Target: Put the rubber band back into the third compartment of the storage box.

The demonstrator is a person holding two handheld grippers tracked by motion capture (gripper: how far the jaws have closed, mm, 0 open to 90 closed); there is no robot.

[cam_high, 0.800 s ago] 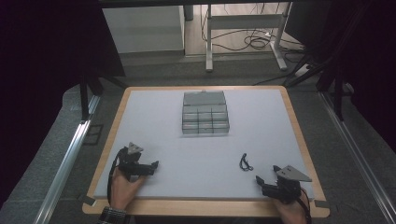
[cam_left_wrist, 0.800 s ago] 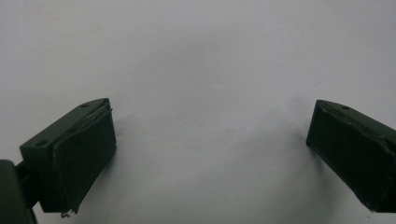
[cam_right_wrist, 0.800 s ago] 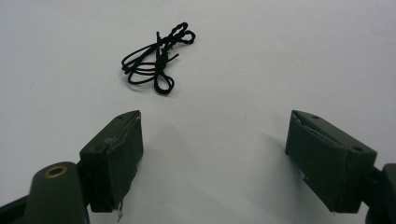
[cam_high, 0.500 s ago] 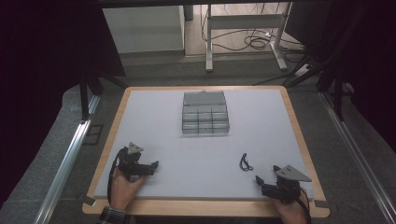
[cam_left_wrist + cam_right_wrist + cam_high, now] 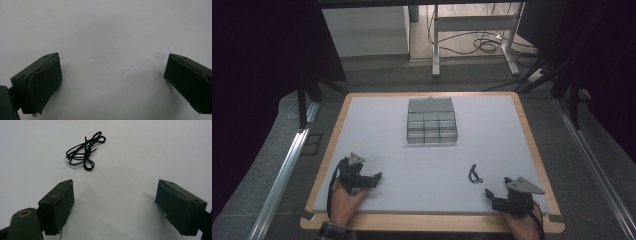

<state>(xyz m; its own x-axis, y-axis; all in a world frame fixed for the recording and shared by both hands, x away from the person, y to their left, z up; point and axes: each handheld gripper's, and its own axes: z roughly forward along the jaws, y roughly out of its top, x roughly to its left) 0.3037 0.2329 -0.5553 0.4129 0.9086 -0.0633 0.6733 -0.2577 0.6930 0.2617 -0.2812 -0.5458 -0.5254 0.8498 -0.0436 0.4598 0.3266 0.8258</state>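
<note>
The worktop point(image 5: 377, 130) is covered in a smooth, matt, pale sheet and framed in light wood. Matt black plastic is seen on each tool point(image 5: 113, 206). The thin cord point(image 5: 85, 151) beside it looks braided and black.

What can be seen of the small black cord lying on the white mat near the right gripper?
The black cord is thin and looks like string or fine elastic, bunched into several loose loops, with a short twisted or braided stretch at one end. It lies flat on the white mat, slack and tangled, touched by nothing. In the high view it sits at the mat's near right, just ahead and left of the right gripper, whose jaws stand open and apart from it. It lies well short of the clear compartment box.
</note>
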